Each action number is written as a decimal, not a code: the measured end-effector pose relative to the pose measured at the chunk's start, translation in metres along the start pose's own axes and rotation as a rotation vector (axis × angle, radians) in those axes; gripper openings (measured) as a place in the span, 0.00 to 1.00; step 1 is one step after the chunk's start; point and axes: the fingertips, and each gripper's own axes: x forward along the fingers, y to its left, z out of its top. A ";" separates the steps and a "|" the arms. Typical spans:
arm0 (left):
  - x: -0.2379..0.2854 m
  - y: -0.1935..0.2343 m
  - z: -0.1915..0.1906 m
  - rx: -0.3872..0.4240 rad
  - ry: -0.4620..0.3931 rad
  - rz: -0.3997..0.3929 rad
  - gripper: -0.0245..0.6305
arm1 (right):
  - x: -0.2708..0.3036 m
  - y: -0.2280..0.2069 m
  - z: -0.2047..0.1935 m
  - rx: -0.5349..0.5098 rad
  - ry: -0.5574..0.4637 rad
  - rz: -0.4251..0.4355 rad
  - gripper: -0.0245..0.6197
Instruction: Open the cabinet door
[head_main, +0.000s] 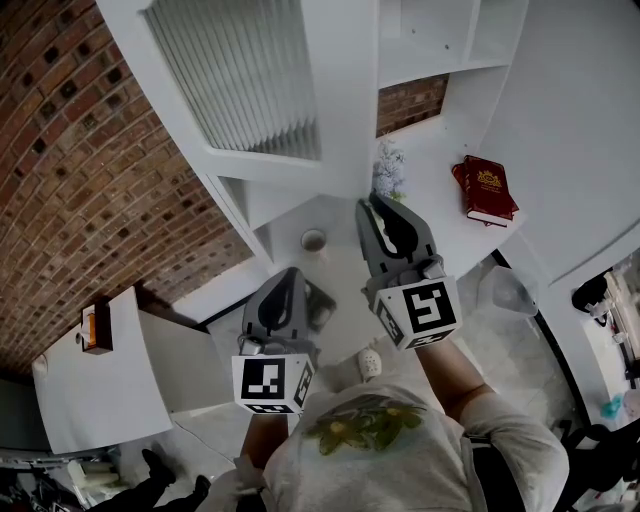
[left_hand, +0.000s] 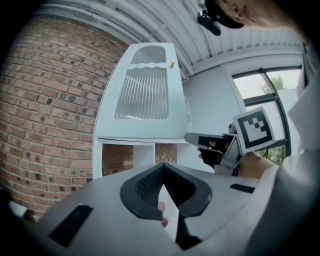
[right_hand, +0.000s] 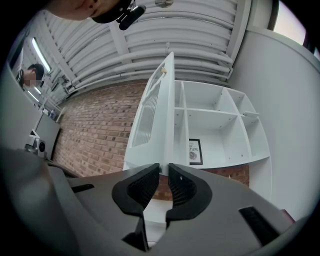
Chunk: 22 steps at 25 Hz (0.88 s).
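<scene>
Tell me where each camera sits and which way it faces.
Head view: on the head, facing steeply down at door, shelves, left tool, right tool; torso shows.
Left gripper view: on left tool, facing door's front; right tool shows.
Right gripper view: on right tool, facing along door's edge into shelves.
All three share the door.

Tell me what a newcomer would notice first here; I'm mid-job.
The white cabinet door with its ribbed glass panel stands wide open, upper left in the head view, baring the white shelves behind it. The right gripper sits at the door's lower corner, jaws a narrow gap apart; whether they pinch it is unclear. A red book lies on the cabinet's ledge at right, and a brick wall fills the left.
</scene>
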 end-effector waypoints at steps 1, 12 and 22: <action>-0.001 0.000 0.000 0.000 0.000 0.000 0.05 | -0.001 0.001 0.000 0.001 -0.001 0.000 0.14; -0.009 0.000 -0.003 -0.006 0.004 0.004 0.05 | -0.011 0.015 0.003 -0.007 -0.018 0.017 0.13; -0.021 0.003 -0.005 -0.009 0.008 0.012 0.05 | -0.019 0.026 0.006 0.001 -0.030 0.024 0.13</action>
